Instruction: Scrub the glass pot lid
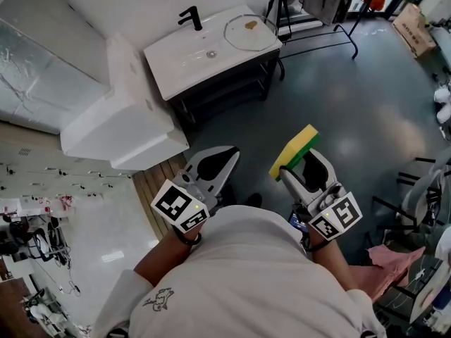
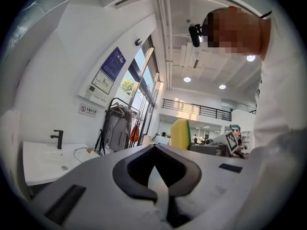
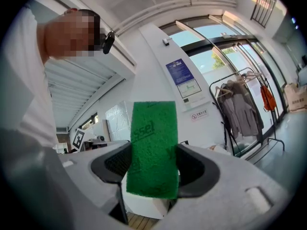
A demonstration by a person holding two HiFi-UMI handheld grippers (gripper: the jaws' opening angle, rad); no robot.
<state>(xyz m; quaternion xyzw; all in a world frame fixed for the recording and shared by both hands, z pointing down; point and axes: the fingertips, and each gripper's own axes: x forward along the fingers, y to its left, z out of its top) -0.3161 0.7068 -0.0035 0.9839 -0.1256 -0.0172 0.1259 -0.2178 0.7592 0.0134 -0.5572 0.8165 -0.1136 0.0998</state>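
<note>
Two grippers show in the head view, both held low in front of the white shirt and well short of the counter (image 1: 176,72). I read the left gripper (image 1: 227,155) as fully shut: in its own view the left gripper (image 2: 154,146) has its jaws meeting tip to tip, with nothing between them. The right gripper (image 1: 301,166) is clamped on a sponge (image 1: 299,143). In its own view the right gripper (image 3: 153,152) has both pads pressed against the sponge (image 3: 153,143), which stands upright with its green scrub face toward the camera. From the head view the yellow side faces up and to the left, and most of the sponge sticks out past the jaw tips.

The lid (image 1: 251,32) lies flat on the right end of the counter, beside the basin (image 1: 201,53) and apart from both grippers. A brownish spot sits near its middle. I can also pick out the lid (image 2: 86,153) in the left gripper view, low on the left. A black tap (image 1: 191,17) stands at the back of the counter. A black clothes rack (image 1: 310,9) stands on the grey floor (image 1: 338,111) just past the lid end.
</note>
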